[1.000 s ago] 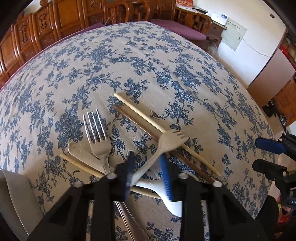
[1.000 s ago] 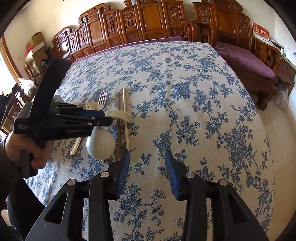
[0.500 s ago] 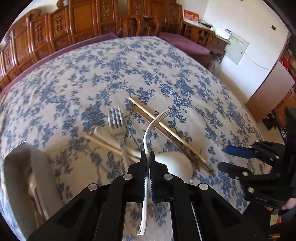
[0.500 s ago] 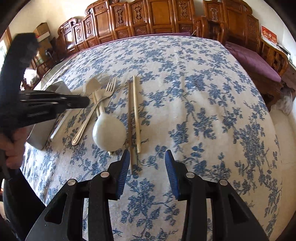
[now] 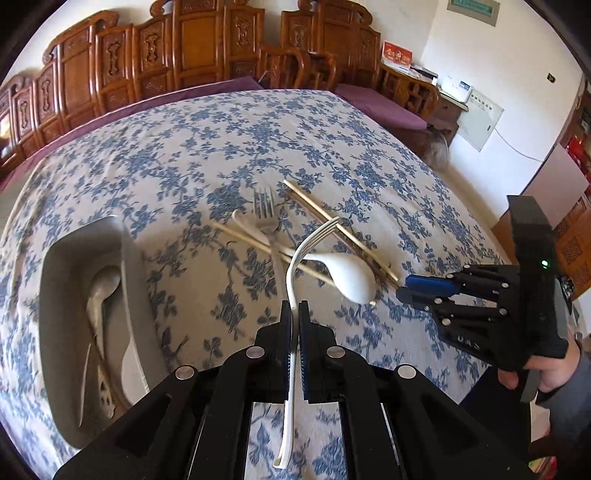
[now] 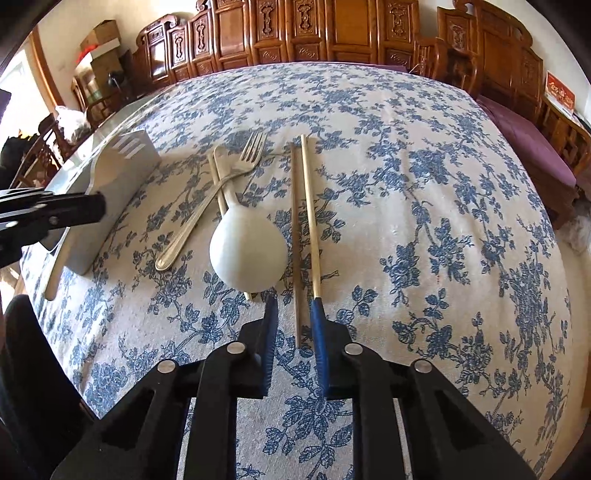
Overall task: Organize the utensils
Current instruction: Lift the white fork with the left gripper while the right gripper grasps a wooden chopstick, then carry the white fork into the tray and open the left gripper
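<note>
My left gripper (image 5: 294, 308) is shut on a cream plastic fork (image 5: 300, 254) and holds it above the table, right of the grey tray (image 5: 127, 258). The tray holds a metal spoon (image 5: 98, 295) and other utensils. On the cloth lie a metal fork (image 6: 207, 206), a white spoon (image 6: 249, 251), a cream spoon under them, and chopsticks (image 6: 308, 218). My right gripper (image 6: 294, 308) is open, low over the near ends of two chopsticks (image 6: 296, 321), jaws either side of them. It also shows in the left wrist view (image 5: 419, 290).
The table (image 6: 424, 206) has a blue floral cloth. Carved wooden chairs (image 6: 332, 33) line the far edge, with a purple-cushioned bench (image 6: 528, 125) at the right. The tray (image 6: 110, 206) stands near the table's left edge.
My left gripper has lifted the cream fork and carried it back toward the tray. My right gripper has moved forward and narrowed over the chopstick ends.
</note>
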A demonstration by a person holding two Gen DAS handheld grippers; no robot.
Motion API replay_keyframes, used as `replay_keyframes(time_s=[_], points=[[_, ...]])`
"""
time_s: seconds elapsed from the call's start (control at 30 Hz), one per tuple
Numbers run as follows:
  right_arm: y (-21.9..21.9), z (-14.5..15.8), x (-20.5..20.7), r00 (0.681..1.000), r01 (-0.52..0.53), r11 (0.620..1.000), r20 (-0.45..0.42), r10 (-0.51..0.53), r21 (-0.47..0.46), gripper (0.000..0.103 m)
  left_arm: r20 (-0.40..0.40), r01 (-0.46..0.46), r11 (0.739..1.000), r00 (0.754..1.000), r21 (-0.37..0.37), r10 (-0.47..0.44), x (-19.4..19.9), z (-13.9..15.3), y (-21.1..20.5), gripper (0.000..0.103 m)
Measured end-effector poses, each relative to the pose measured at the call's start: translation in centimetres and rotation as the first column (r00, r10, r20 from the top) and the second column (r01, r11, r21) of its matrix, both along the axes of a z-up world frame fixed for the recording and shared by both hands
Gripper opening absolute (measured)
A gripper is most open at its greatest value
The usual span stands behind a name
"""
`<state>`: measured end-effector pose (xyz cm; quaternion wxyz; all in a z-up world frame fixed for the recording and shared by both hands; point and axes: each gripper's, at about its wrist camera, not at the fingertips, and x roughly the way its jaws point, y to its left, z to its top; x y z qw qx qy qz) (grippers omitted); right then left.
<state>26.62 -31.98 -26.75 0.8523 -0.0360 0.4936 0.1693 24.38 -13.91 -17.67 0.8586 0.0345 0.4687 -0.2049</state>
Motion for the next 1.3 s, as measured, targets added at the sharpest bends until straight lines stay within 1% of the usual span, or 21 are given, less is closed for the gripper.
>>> replay_keyframes(time_s=[0.1, 0.23, 0.33, 0.43, 0.5, 0.53, 0.6, 0.67, 0.8, 1.1, 1.3], points=[[0.4, -0.3, 0.1, 1.000, -0.011, 1.000, -0.001, 0.011, -0.021, 0.018, 0.004, -0.013, 1.000, 1.000, -0.010, 0.013, -0.7, 0.4, 0.7, 0.003], [0.8, -0.7, 0.1, 1.000, -0.018, 0.996, 0.012, 0.019, -0.087, 0.018, 0.012, -0.034, 0.999, 0.999, -0.021, 0.034, -1.7, 1.1, 1.8, 0.003], [0.6, -0.8, 0.2, 1.000, -0.017, 0.997, 0.011, 0.018, -0.081, 0.017, 0.027, -0.049, 0.999, 0.998, -0.019, 0.050, -2.3, 1.7, 2.8, 0.003], [1.0, -0.8, 0.2, 0.999, -0.025, 0.995, 0.018, 0.027, -0.099, 0.016, 0.035, -0.065, 0.998, 0.997, -0.022, 0.066, -2.8, 2.2, 3.6, 0.003], [1.5, -0.8, 0.0, 0.998, -0.044, 0.991, 0.031, 0.048, -0.125, 0.012, 0.039, -0.072, 0.997, 0.997, -0.022, 0.073, -3.1, 2.3, 4.0, 0.003], [1.9, -0.8, -0.2, 0.997, -0.058, 0.989, 0.034, 0.063, -0.137, 0.005, 0.041, -0.077, 0.997, 0.996, -0.021, 0.078, -3.3, 2.4, 4.3, 0.003], [2.1, -0.7, -0.5, 0.996, -0.072, 0.985, 0.036, 0.078, -0.157, 0.005, 0.046, -0.085, 0.996, 0.995, -0.019, 0.085, -3.5, 2.6, 4.7, 0.003], [2.0, -0.6, -0.6, 0.997, -0.072, 0.988, 0.029, 0.077, -0.135, 0.005, 0.052, -0.093, 0.995, 0.994, -0.020, 0.094, -3.7, 3.0, 5.2, 0.003], [1.9, 0.8, -0.9, 0.996, -0.070, 0.991, 0.051, 0.076, -0.110, 0.005, 0.071, -0.112, 0.993, 0.991, -0.022, 0.113, -4.1, 3.8, 6.1, 0.003], [1.3, 4.9, -1.6, 0.988, -0.041, 0.996, 0.143, 0.051, -0.077, 0.004, 0.105, -0.157, 0.987, 0.982, -0.020, 0.158, -4.6, 5.0, 8.1, 0.003], [1.6, 7.4, -2.3, 0.979, -0.042, 0.998, 0.197, 0.050, -0.046, 0.004, 0.109, -0.190, 0.982, 0.976, -0.015, 0.190, -4.3, 5.2, 9.7, 0.003]])
